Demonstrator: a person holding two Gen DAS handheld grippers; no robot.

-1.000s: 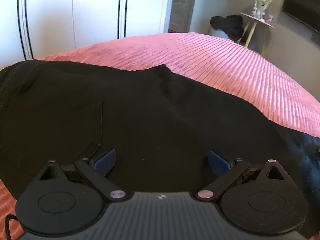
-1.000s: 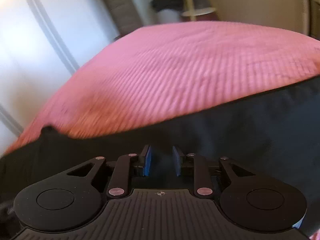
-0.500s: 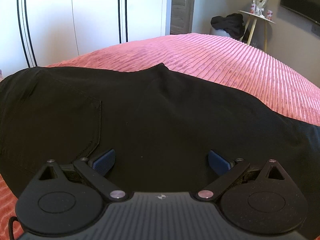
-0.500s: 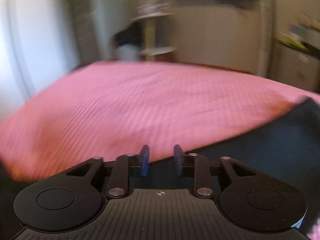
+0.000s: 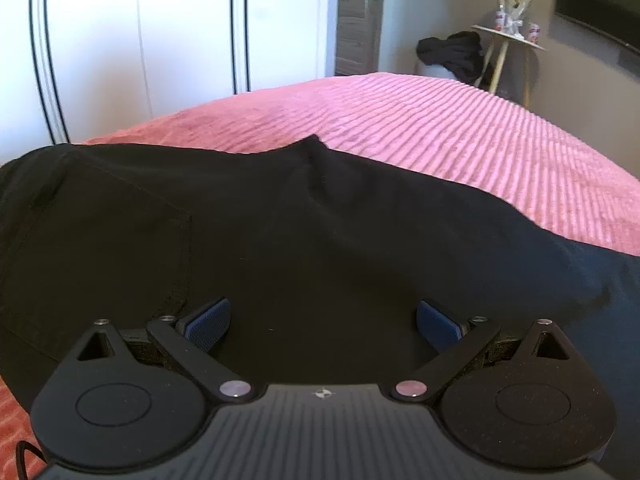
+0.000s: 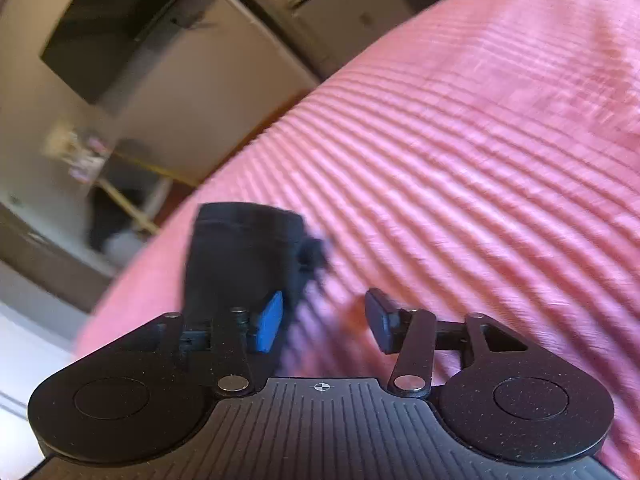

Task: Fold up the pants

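Left wrist view shows the black cotton pants [image 5: 304, 240] lying flat on the pink ribbed bed [image 5: 460, 136], stretching sideways under the wide-open left gripper [image 5: 323, 322], while the open right gripper [image 6: 324, 320] sits beside the leg end.

text: none legible | labels: none | numbers: none | signs: none

White wardrobe doors [image 5: 160, 40] stand behind the pink ribbed bedspread [image 5: 460, 128].
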